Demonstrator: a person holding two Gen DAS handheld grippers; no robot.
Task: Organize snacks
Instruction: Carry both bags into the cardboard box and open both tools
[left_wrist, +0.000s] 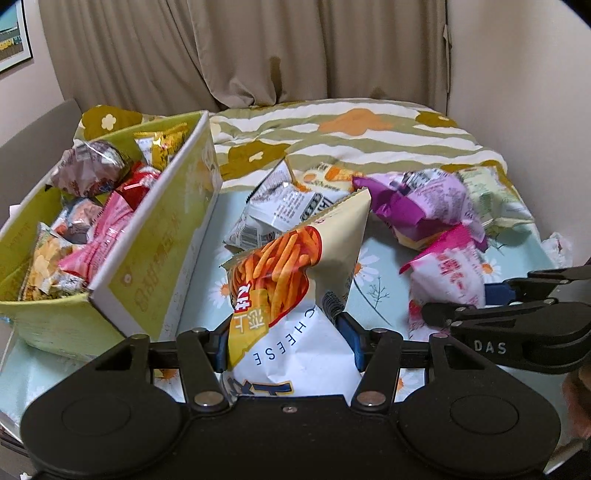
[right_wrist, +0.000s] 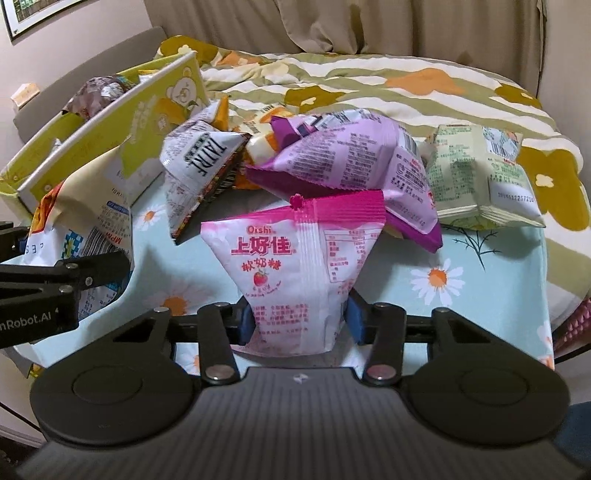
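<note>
My left gripper (left_wrist: 286, 341) is shut on a cream cheese-stick snack bag (left_wrist: 295, 280) and holds it up beside the green cardboard box (left_wrist: 155, 258). The box holds several snack packs (left_wrist: 92, 229). My right gripper (right_wrist: 301, 321) is shut on a pink Oishi strawberry candy bag (right_wrist: 295, 266). That pink bag also shows in the left wrist view (left_wrist: 450, 273), with the right gripper's fingers (left_wrist: 517, 310) on it. The cheese bag shows at the left of the right wrist view (right_wrist: 92, 206). The green box (right_wrist: 147, 122) stands at the back left there.
Loose on the daisy-print cloth (right_wrist: 461, 280) lie a purple bag (right_wrist: 354, 155), a pale green bag (right_wrist: 480, 177), a white and black bag (right_wrist: 199, 162) and an orange pack (left_wrist: 328, 177). A striped floral blanket (left_wrist: 351, 129) is bunched behind. Curtains and walls close the back and right.
</note>
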